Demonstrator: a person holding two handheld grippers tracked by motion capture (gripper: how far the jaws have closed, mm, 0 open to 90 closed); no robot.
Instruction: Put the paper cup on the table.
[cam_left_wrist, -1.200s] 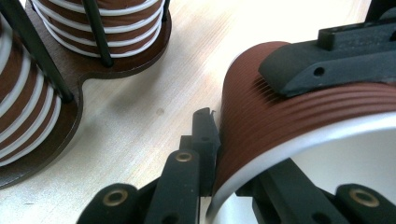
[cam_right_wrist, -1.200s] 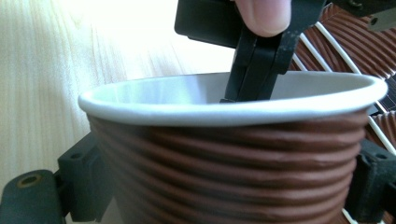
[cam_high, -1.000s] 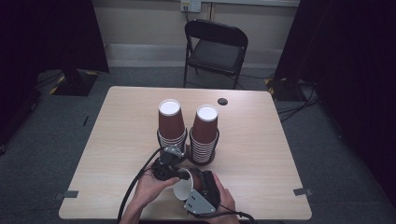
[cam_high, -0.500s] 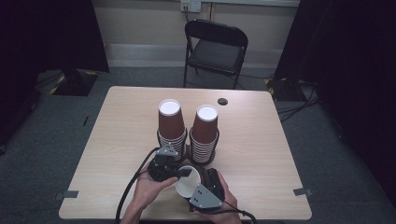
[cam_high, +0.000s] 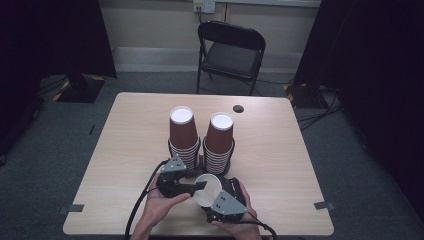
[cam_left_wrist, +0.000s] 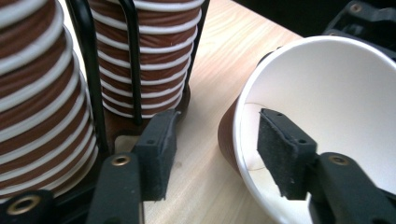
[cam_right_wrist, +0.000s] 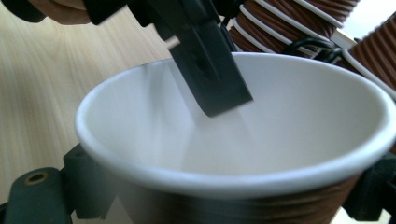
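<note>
The single paper cup (cam_high: 209, 189) sits at the near edge of the worktop (cam_high: 125, 150), just in front of the two cup stacks (cam_high: 181, 134), lying across the right tool (cam_high: 216, 197), whose jaws clamp its brown wall from both sides so the white mouth is tipped up and steady. That grip frees the left tool (cam_high: 196, 186): its jaws have just been opening and now stand partly spread, one pad inside the cup, the other outside, the rim between them and neither pressing. It looks like a handover, right taking the cup.

The left gripper view gives the gap between pad (cam_left_wrist: 280, 154) and cup wall, plus the black wire holders (cam_left_wrist: 133, 56) round the stacks. The right gripper view puts the left pad (cam_right_wrist: 210, 70) hanging over the cup's mouth. From above, both hands meet, cables trailing.
</note>
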